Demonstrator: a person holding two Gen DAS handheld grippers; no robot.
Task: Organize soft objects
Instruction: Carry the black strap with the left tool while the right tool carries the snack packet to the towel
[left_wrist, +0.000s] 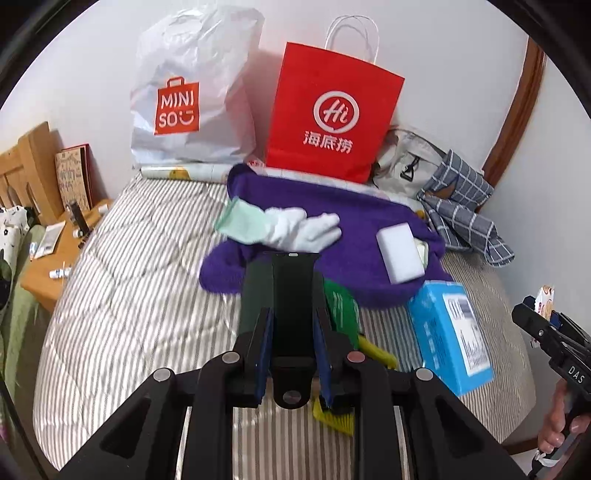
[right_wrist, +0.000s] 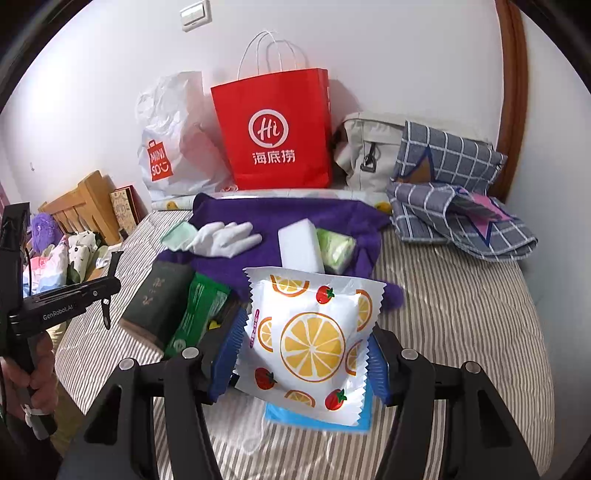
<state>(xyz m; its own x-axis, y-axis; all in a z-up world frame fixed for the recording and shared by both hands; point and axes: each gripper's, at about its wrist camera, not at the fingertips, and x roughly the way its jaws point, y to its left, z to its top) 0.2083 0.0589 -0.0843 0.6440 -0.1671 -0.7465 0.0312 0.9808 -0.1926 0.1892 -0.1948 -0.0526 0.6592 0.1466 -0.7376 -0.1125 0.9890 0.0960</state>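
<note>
Gripping a flat dark green packet between its blue pads, the left gripper hangs above the striped quilt, the packet standing up along the fingers and hiding part of the view. The right gripper is clamped on a white pillow pack printed with orange slices and strawberries, its pads pressing both crimped edges. Under that pack lies a light blue box, flat on the quilt. Just beside it, a green wipes packet and a yellow item lie at the near edge of a purple knitted garment spread across the bed. On the garment rest a pair of white gloves with a pale green cloth touching them, a white sponge block, and a small green tissue pack against the block. Behind, against the wall, stand a white Miniso plastic bag and a red Haidilao paper bag, with a beige backpack and blue checked fabric to their right. A wooden headboard shows at the far left.
</note>
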